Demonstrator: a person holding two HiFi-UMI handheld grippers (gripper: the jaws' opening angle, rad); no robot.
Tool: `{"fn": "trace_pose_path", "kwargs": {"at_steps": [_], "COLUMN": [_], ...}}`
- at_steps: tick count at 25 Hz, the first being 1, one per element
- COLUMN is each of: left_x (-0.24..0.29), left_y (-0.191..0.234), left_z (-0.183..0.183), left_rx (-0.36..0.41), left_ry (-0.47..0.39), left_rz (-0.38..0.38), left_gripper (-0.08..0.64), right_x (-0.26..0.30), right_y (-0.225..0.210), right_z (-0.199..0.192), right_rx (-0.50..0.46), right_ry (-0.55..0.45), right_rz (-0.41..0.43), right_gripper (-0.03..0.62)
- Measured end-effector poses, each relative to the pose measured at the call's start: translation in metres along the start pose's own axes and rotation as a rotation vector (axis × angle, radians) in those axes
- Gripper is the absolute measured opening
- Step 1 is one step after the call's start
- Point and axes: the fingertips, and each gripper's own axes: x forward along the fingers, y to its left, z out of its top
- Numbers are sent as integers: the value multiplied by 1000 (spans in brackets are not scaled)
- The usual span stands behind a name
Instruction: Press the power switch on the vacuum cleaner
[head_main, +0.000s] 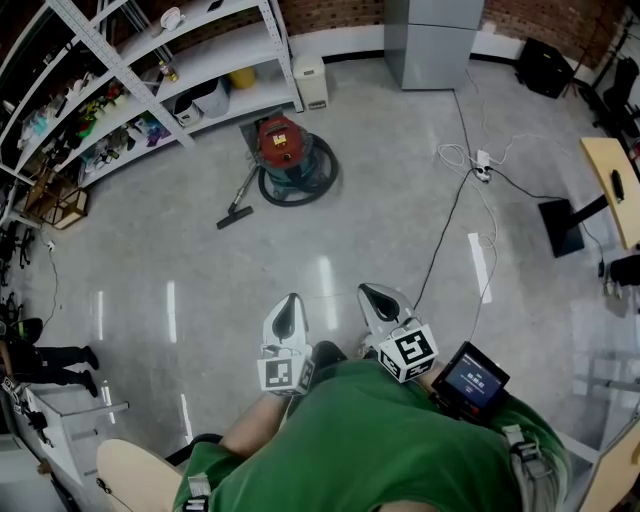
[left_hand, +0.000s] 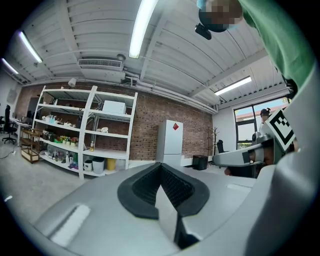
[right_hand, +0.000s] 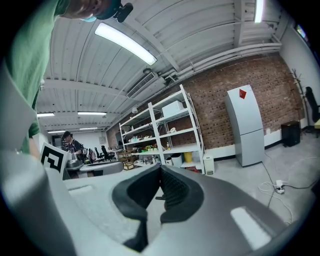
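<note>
Nothing of the task is showing as done: the red vacuum cleaner (head_main: 285, 150) is standing on the floor (head_main: 380, 210) just beside the white shelving (head_main: 150, 60), well apart from the person, its power switch too small to pick out. The left tongs (head_main: 288, 318) and the right tongs (head_main: 380, 300) are hovering close to the person's chest, both clenched on nothing, so the approach and the press are both lying ahead. No brand is reading on the vacuum cleaner; the small screen (head_main: 474, 378) by the right tongs is showing lines too fine to read.
</note>
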Motion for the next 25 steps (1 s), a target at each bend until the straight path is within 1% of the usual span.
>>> {"fn": "trace_pose_path", "kwargs": {"at_steps": [4,7,9,14,19,22,25], "left_x": [5,8,10,26,54,73,94], "left_y": [-5,-3,0,6,28,46,67], "left_z": [-1,2,0,-8,-8,-2,2], "left_rx": [-4,-3,1,-20,-29,-35,-42], "left_ry": [-1,12,11,29,32,19,9], "left_rz": [-8,6,0,-19,-11,-26,-21], "left_gripper": [8,8,8,8,8,8,8], "right_x": [-5,-4,-2,13,47,71,97], "right_y": [-10,-15,-17,-22,-31,-33,-38], "right_z": [-2,-4,-6,-11,-11,-3,7], "right_rx": [5,11,15,17,1,-7,-20], "right_ry": [5,9,16,40,56,56,54], "right_rz": [-13,-22,-28,-38,-61,-69,-76], "right_gripper": [2,2,2,2,2,2,2]}}
